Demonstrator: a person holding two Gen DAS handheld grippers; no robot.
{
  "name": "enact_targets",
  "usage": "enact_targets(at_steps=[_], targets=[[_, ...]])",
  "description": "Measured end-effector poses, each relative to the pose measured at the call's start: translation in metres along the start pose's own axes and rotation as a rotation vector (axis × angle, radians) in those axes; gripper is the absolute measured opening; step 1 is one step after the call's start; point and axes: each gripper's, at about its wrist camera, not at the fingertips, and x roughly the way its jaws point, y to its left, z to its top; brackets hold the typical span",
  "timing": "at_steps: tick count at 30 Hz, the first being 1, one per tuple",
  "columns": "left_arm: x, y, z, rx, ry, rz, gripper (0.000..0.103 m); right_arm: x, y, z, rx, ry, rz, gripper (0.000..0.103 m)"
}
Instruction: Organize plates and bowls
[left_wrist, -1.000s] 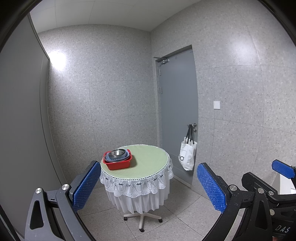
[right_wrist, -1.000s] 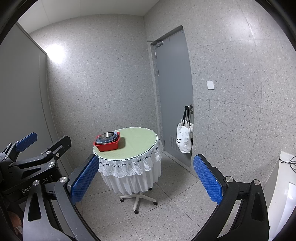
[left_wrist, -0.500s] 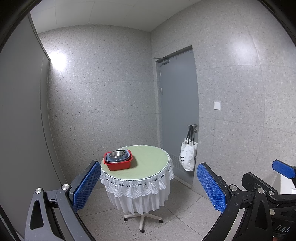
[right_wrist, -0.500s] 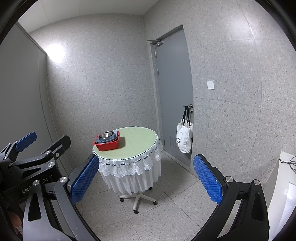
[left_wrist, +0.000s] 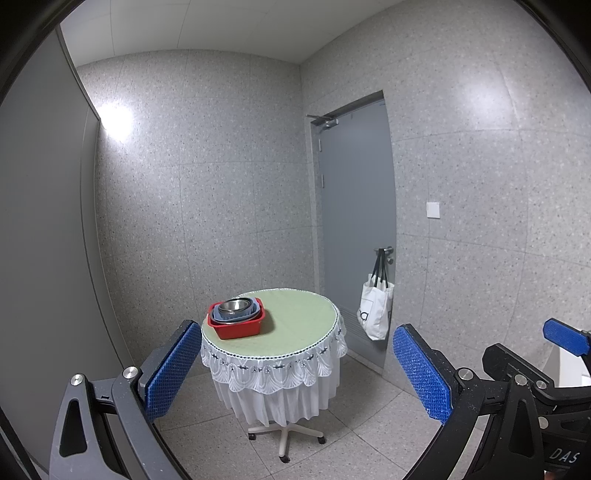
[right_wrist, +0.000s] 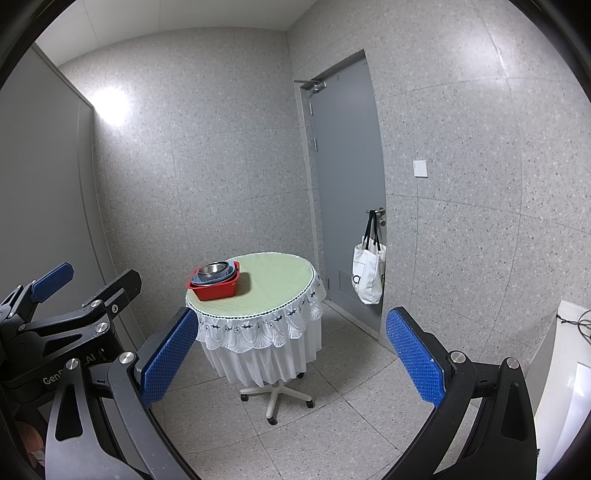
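Note:
A red tub (left_wrist: 238, 325) (right_wrist: 216, 287) stands on the left part of a small round table (left_wrist: 299, 325) (right_wrist: 277, 280) with a green top and a white lace skirt. Stacked inside it are a blue-grey dish (left_wrist: 225, 316) and a metal bowl (left_wrist: 233, 305) (right_wrist: 213, 267) on top. My left gripper (left_wrist: 293, 369) is open and empty, held well back from the table. My right gripper (right_wrist: 291, 354) is open and empty, also well back. Each gripper shows at the edge of the other's view.
A grey door (left_wrist: 356, 229) is in the right wall, with a white tote bag (left_wrist: 375, 308) (right_wrist: 367, 271) hanging from its handle. The table stands on a wheeled star base (right_wrist: 275, 398). Tiled floor surrounds it. A white unit (right_wrist: 565, 387) is at far right.
Almost nothing has changed. Both grippers stay open and hold nearly still; the left wrist view has drifted very slightly.

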Motion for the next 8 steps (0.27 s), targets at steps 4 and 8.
enact_targets(at_steps=[4, 8], targets=[[-0.0012, 0.0, -0.0001, 0.003, 0.001, 0.0, 0.102, -0.0013, 0.0011, -0.0017, 0.003, 0.002, 0.0, 0.103], [-0.0014, -0.0017, -0.0005, 0.006, 0.0, 0.003, 0.102, -0.0029, -0.0008, -0.0017, 0.007, 0.001, 0.001, 0.103]])
